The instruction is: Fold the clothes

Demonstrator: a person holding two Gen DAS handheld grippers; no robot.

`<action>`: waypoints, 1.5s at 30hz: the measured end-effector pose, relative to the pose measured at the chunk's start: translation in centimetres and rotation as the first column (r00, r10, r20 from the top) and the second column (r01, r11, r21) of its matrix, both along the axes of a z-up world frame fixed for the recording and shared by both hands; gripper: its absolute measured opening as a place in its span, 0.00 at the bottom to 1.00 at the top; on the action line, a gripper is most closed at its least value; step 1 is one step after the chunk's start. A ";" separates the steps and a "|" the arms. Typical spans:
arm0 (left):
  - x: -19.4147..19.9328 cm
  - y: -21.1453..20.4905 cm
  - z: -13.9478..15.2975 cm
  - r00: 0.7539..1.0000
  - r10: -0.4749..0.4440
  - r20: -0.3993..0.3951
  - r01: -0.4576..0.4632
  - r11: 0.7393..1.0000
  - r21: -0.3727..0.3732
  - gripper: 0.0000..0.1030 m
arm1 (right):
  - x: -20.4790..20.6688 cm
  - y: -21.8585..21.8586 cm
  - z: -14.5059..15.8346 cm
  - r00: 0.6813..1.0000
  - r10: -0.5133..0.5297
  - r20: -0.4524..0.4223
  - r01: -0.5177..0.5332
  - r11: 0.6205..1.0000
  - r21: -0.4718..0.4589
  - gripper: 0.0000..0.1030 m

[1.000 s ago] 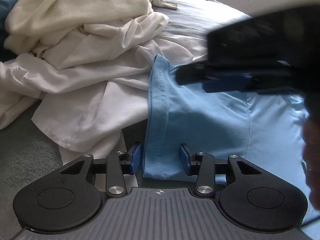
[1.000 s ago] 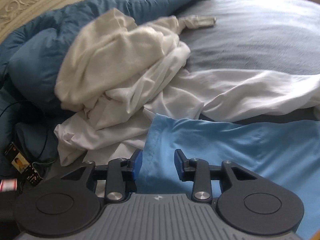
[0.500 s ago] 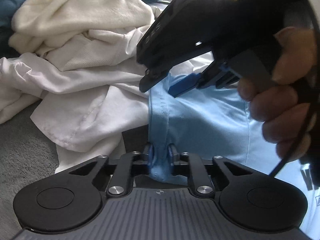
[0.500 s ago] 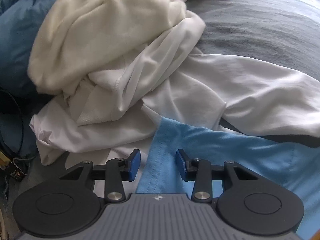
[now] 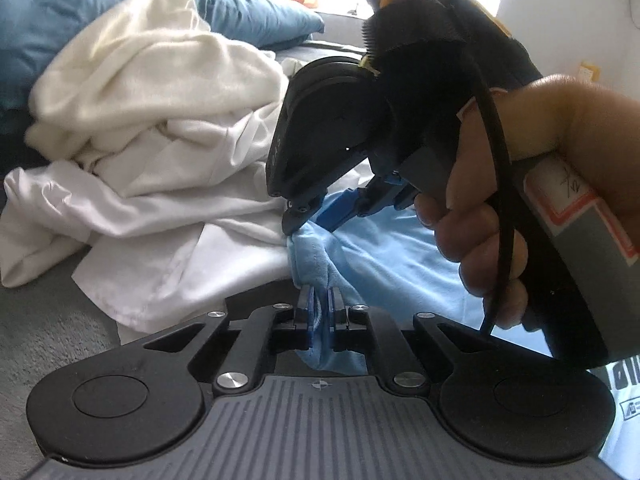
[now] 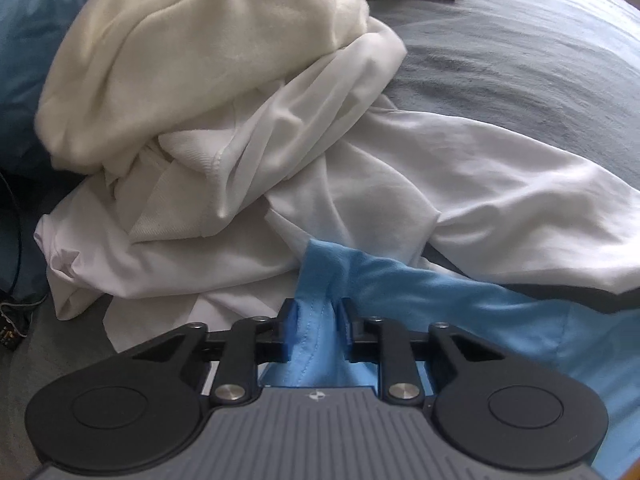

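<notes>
A light blue garment [image 5: 384,264] lies on the bed, its hemmed left edge next to a pile of white clothes [image 5: 160,140]. My left gripper [image 5: 319,308] is shut on that hem, which is bunched between the pads. A little farther along the same edge, my right gripper [image 5: 316,222] points steeply down, held by a person's hand [image 5: 500,200]. In the right wrist view the right gripper [image 6: 319,316] has its jaws closing on the blue garment [image 6: 440,300], with a gathered ridge of hem pressed between its pads.
The white clothes pile [image 6: 240,120] includes a cream fleece on top and a white shirt spread to the right. Grey bed sheet [image 6: 520,60] stretches beyond. A blue duvet [image 5: 240,12] lies at the back left. Dark cables [image 6: 12,200] hang at the left edge.
My left jaws shut on the blue hem and lifted it a little. The right gripper came in over the hem ahead, tilted down, and narrowed its jaws around the cloth.
</notes>
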State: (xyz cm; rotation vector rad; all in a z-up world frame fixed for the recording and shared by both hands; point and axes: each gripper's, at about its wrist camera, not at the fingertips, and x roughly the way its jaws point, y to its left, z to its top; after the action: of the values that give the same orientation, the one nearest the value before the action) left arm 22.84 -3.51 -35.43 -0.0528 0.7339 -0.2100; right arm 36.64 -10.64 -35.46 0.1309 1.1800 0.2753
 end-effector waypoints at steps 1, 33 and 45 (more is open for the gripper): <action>-0.1 -0.1 0.1 1.000 -0.007 0.005 0.007 1.000 0.004 0.04 | -0.2 -0.4 0.1 1.000 -0.006 0.008 0.006 1.000 0.009 0.15; -4.4 -13.8 -0.6 0.900 -0.431 -0.062 0.435 0.894 0.107 0.24 | -9.2 -20.7 0.8 0.923 -0.380 0.062 0.350 0.894 0.280 0.15; -5.6 -9.7 0.3 0.900 -0.433 -0.050 0.435 0.881 0.187 0.34 | -14.2 -25.7 -1.9 0.882 -0.469 -0.047 0.445 0.795 0.412 0.41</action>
State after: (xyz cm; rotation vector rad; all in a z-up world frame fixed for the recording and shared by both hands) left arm 17.23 -13.24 -35.11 0.3023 0.7638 -0.5675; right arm 22.47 -36.31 -37.40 0.7702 0.9811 0.0918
